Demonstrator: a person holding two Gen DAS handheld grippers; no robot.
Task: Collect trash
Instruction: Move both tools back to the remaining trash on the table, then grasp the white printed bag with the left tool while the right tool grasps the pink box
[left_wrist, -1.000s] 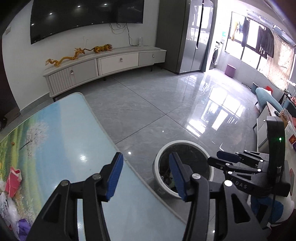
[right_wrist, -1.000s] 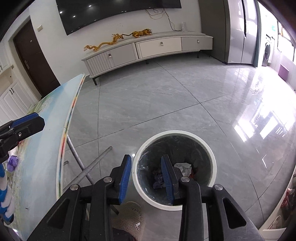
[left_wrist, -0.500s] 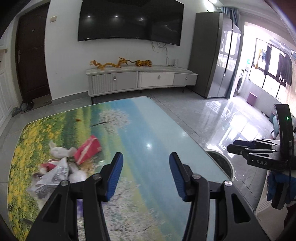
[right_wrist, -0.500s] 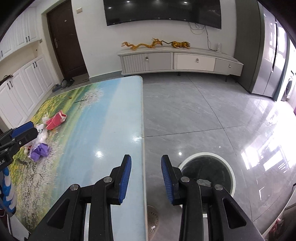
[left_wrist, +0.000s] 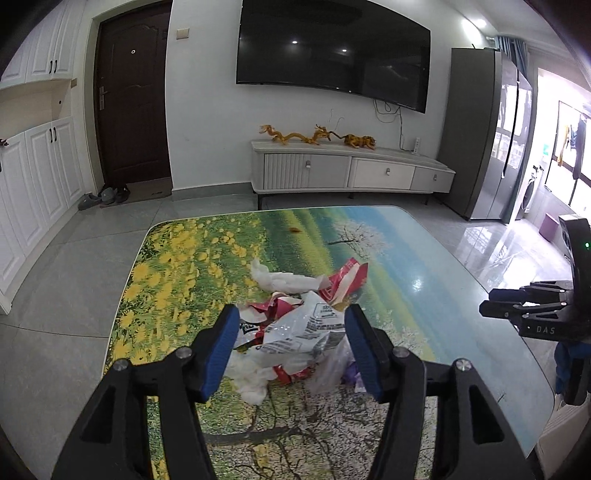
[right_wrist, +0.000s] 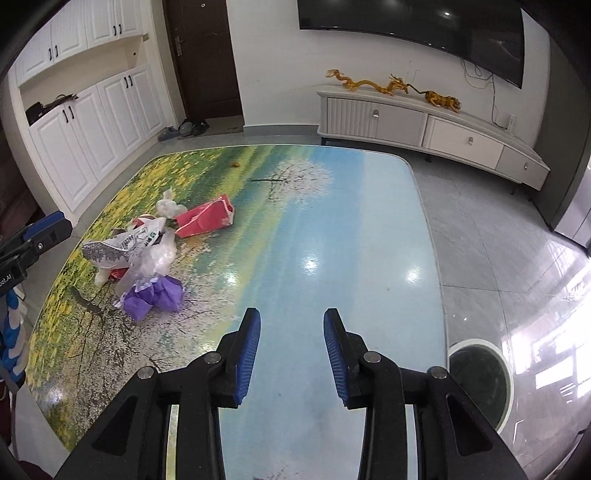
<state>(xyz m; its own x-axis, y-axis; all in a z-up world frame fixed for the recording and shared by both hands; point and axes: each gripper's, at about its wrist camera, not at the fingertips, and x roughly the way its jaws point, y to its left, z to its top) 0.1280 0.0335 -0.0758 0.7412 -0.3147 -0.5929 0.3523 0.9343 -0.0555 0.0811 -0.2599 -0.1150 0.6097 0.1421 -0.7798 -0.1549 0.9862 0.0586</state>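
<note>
Hovering over the landscape-printed counter (left_wrist: 424, 266), the left tool (left_wrist: 290, 349) has its blue pads spread moderately wide, the jaws having just been opening, with nothing pinched between them. The trash heap (left_wrist: 295, 325) lies on the counter beyond the pads, at the middle of the left wrist view. A white printed wrapper (left_wrist: 306, 328) sits on top of the heap, its long axis running from lower left to upper right. A red packet (right_wrist: 205, 221) lies at the heap's far side, its long axis slanting up toward the right and its torn end pointing right in the right wrist view. A purple crumple (right_wrist: 155, 297) sits at the heap's near edge. The right tool (right_wrist: 291, 356) stands partly open and empty over bare counter, well to the right of the heap. At the lower right of that view a white-rimmed bin (right_wrist: 508, 402) stands on the floor beside the counter.
</note>
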